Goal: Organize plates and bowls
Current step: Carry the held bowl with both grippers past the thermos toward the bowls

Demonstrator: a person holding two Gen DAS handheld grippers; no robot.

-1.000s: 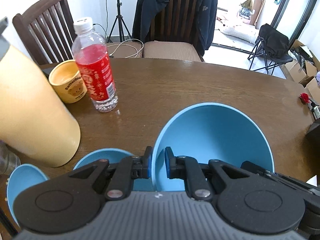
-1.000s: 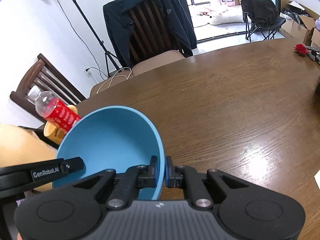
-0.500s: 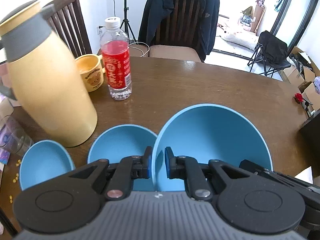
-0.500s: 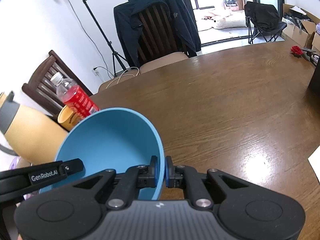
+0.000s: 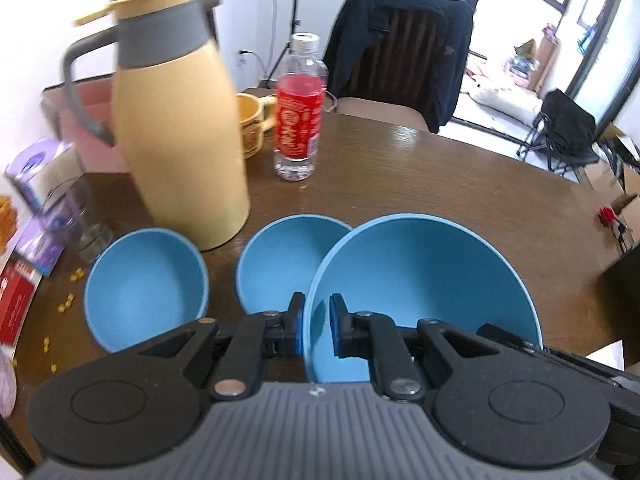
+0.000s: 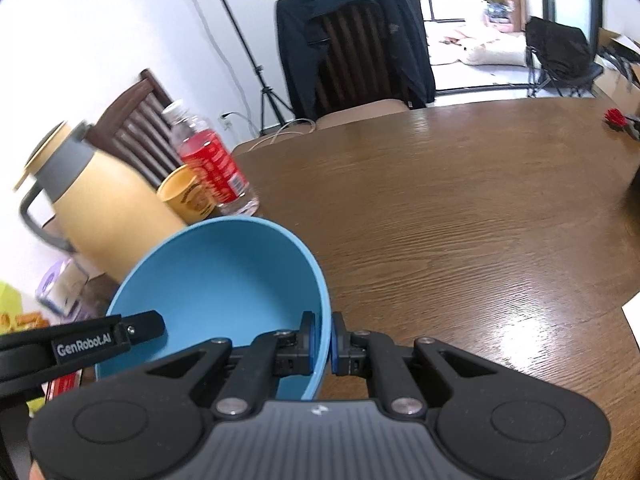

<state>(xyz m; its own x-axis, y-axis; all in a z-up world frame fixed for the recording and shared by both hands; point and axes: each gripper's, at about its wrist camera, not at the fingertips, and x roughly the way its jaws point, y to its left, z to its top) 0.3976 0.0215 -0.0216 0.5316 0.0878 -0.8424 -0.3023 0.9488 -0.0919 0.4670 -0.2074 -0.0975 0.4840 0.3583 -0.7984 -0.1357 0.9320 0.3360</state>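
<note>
A large blue bowl hangs above the brown table, held from both sides. My left gripper is shut on its left rim, and my right gripper is shut on its right rim, the same large blue bowl filling the lower left of the right wrist view. Two smaller blue bowls rest on the table below: one at the left and one partly hidden behind the large bowl's rim. The left gripper's black arm crosses the right wrist view at the lower left.
A tall yellow thermos jug stands behind the small bowls, with a yellow mug and a red-labelled bottle beyond it. Packets and a glass crowd the table's left edge. A dark box sits at right. Chairs stand past the far edge.
Both grippers have carried the large bowl back and up. The jug, bottle and mug have moved farther off, and both small bowls have come fully into the left wrist view.
</note>
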